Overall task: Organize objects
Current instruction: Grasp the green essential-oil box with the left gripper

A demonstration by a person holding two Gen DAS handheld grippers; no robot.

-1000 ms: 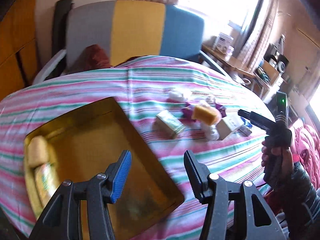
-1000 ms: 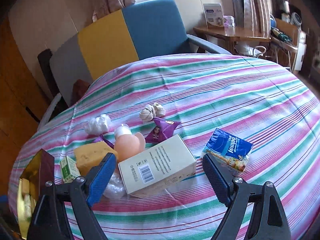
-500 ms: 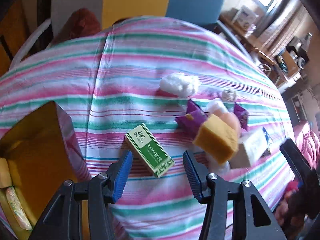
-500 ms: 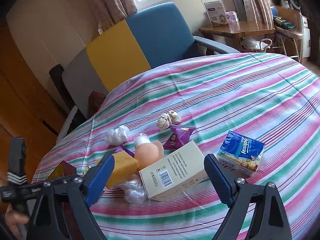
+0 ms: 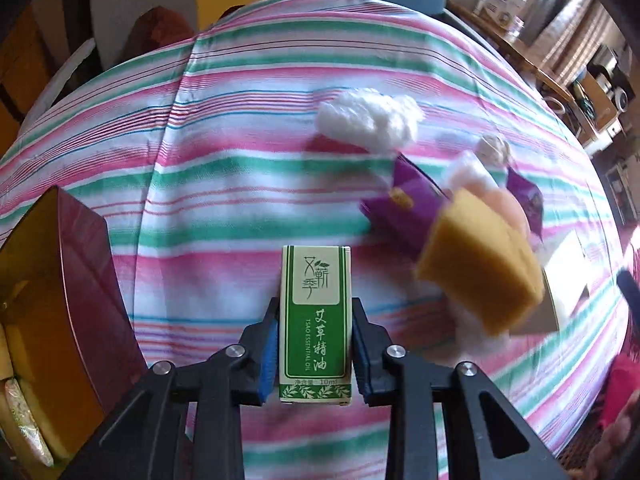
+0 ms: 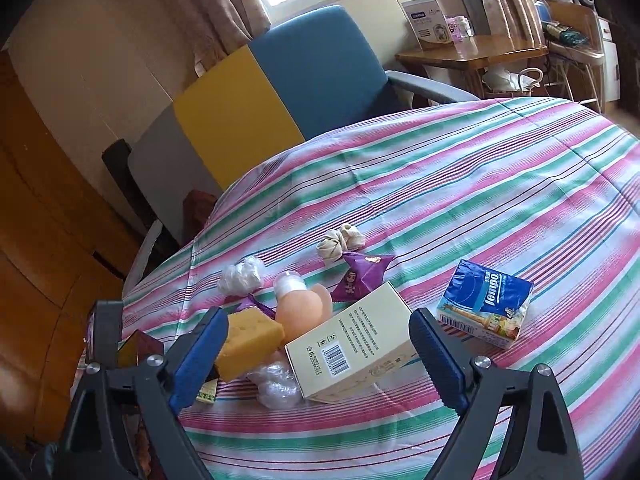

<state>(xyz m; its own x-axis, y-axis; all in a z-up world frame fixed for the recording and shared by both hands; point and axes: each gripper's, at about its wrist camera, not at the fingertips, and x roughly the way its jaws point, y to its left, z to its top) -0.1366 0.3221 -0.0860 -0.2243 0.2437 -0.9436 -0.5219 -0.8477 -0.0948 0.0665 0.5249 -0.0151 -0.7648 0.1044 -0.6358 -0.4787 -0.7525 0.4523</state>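
My left gripper is shut on a green and white essential oil box, its pads pressed on both long sides, low over the striped tablecloth. A gold tray with a few items in it sits at the left. A yellow sponge lies right of the box. My right gripper is open and empty, hovering just in front of a cream carton. The sponge also shows in the right wrist view, beside a peach bottle.
A blue tissue pack lies right of the carton. Purple wrappers, crumpled plastic and a cream knot lie behind. A tricolour armchair stands at the table's far edge; a wooden desk is at back right.
My left gripper moved from over the tray to the green box and shut on it. My right gripper drew back slightly and stayed open.
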